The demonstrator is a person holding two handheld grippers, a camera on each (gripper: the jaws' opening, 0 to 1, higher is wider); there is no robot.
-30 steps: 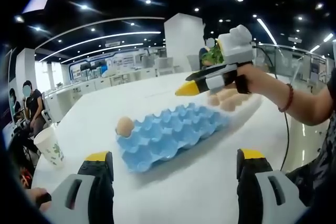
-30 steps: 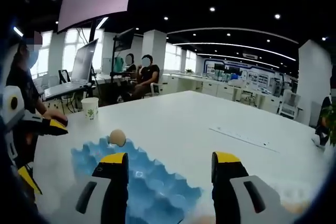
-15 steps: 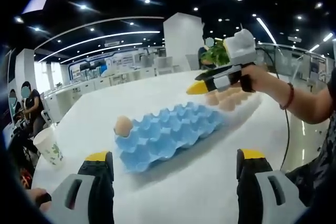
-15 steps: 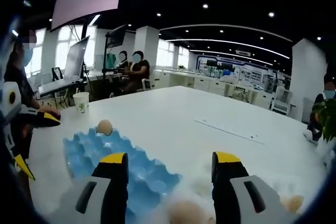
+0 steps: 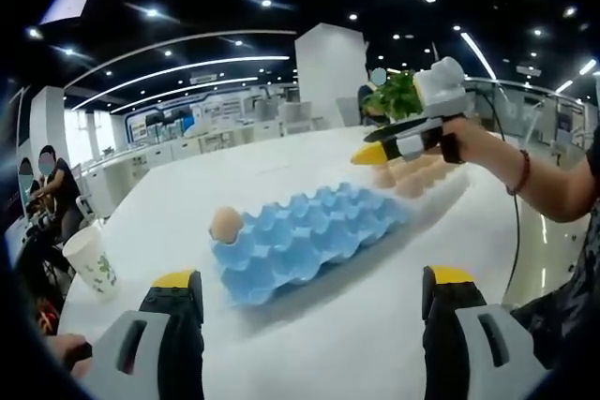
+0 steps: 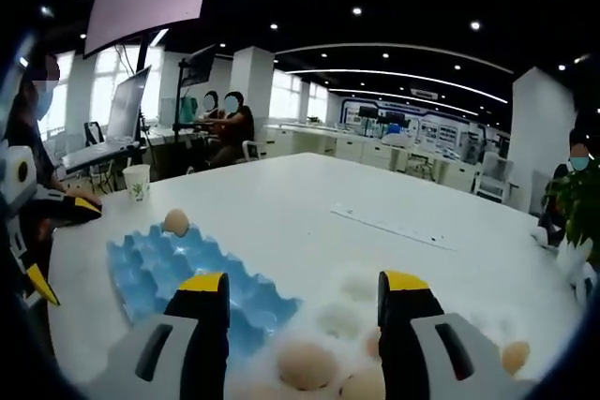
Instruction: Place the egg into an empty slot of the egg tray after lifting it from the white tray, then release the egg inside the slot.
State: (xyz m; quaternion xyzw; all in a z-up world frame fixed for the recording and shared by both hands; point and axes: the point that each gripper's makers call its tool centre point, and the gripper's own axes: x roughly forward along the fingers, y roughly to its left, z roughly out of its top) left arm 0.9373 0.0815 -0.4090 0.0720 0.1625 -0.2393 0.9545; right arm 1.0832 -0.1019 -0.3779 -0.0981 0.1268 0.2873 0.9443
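Observation:
A blue egg tray (image 5: 309, 236) lies on the white table, with one brown egg (image 5: 225, 224) in its near corner slot. Beyond it sits the white tray (image 5: 448, 185) with several eggs (image 5: 409, 185). My right gripper (image 5: 368, 154) hovers over that tray, held by a hand. In the right gripper view my right gripper (image 6: 302, 316) is open above loose eggs (image 6: 305, 364) on the blurred white tray (image 6: 361, 286); the blue tray (image 6: 178, 274) and its egg (image 6: 175, 222) lie to the left. My left gripper (image 5: 305, 325) stands open, short of the blue tray, holding nothing.
A paper cup (image 5: 91, 259) stands near the table's edge, also seen as a cup (image 6: 137, 182) in the right gripper view. My left gripper (image 6: 64, 245) shows at that view's left edge. Seated people and desks fill the background. Bare table stretches past the trays.
My right gripper has swung away from the blue tray toward the white tray, and eggs have come into sight under its jaws. My left gripper has held still.

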